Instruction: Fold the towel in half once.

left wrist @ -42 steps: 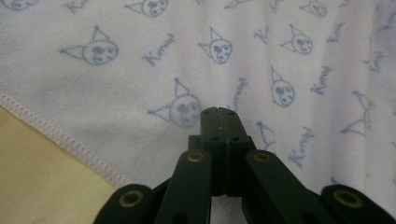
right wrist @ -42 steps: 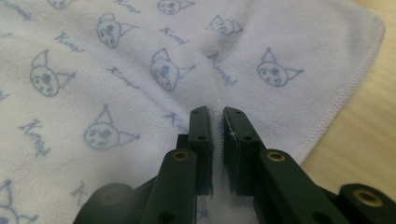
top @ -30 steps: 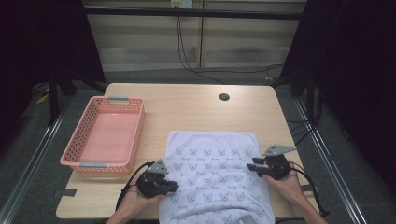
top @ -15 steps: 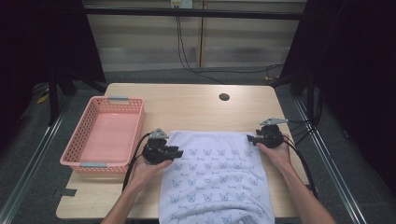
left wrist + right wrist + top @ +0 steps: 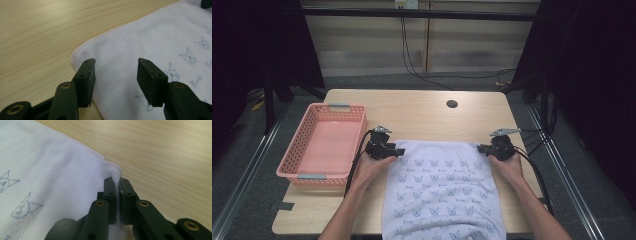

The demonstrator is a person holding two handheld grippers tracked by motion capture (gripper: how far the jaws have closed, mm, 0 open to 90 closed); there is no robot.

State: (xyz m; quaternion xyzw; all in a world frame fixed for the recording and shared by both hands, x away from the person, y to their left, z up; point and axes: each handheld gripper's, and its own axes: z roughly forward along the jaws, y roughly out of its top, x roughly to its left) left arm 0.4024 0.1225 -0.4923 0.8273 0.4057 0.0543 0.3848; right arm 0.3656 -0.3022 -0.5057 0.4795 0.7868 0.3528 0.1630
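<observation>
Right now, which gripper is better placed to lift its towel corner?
Right. The right gripper is already shut on the towel at its far corner. The left gripper is open, its jaws straddling the other far corner without pinching it, so it would likely need to close first.

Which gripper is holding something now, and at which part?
The right gripper pinches the white towel at its corner; the left gripper is open, holding nothing.

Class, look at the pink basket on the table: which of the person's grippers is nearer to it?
Left. The left gripper sits just beside the pink basket; the right gripper is across the towel.
</observation>
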